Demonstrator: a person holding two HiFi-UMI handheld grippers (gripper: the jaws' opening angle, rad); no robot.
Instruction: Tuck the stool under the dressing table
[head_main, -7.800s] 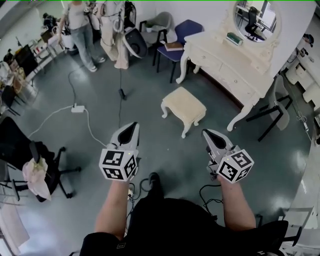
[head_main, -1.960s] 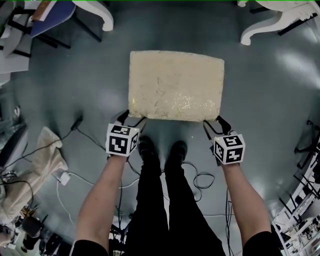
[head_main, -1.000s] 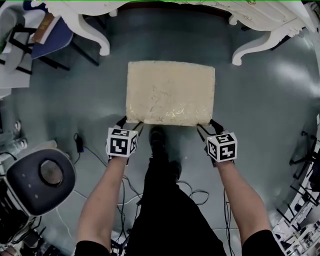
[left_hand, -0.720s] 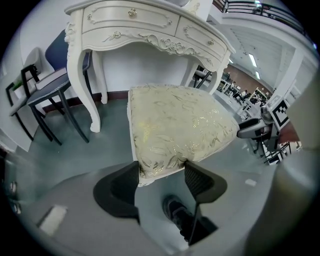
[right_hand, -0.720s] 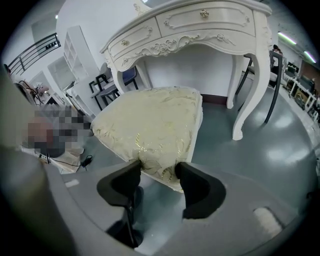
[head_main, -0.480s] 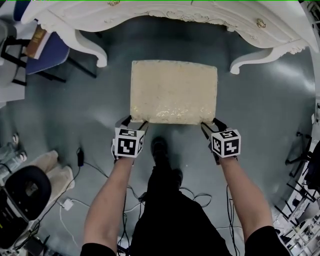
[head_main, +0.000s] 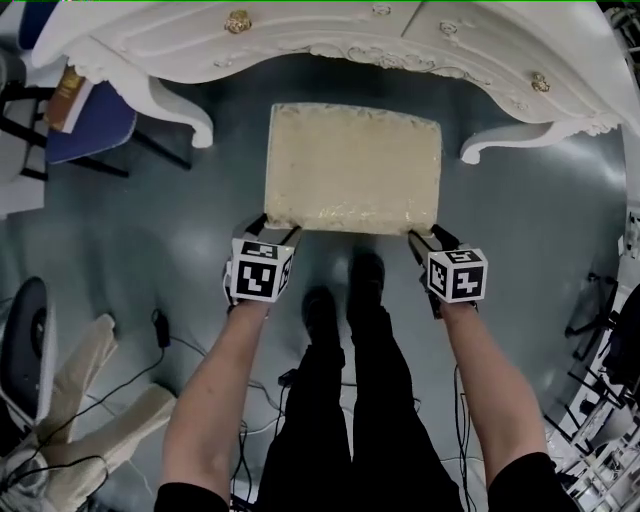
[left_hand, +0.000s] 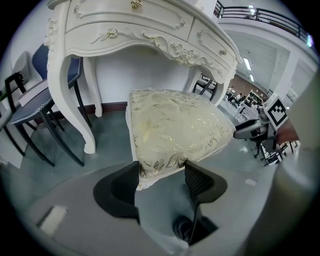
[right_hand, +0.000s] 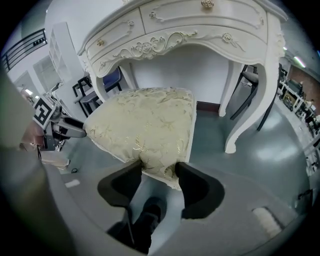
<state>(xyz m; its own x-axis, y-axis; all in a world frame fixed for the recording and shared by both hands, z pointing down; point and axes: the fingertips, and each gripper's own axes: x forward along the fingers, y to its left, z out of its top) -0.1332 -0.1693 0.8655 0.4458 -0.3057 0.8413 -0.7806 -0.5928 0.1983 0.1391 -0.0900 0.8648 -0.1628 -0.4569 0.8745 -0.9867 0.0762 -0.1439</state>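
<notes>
Btwn dressing table (head_main: 330, 40) legs, stool (head_main: 352, 168), floor (head_main: 235, 160) gaps L+R

The stool (head_main: 352, 168) now has its far half between the front legs of the dressing table (head_main: 330, 40), where earlier it stood short of them. The jaws of the right gripper (head_main: 430, 238) have just been closing on its near corner.

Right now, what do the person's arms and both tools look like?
The left tool and right tool each have dark curved jaws and a white cube bearing black square markers. The arms are bare up to short black sleeves.
</notes>
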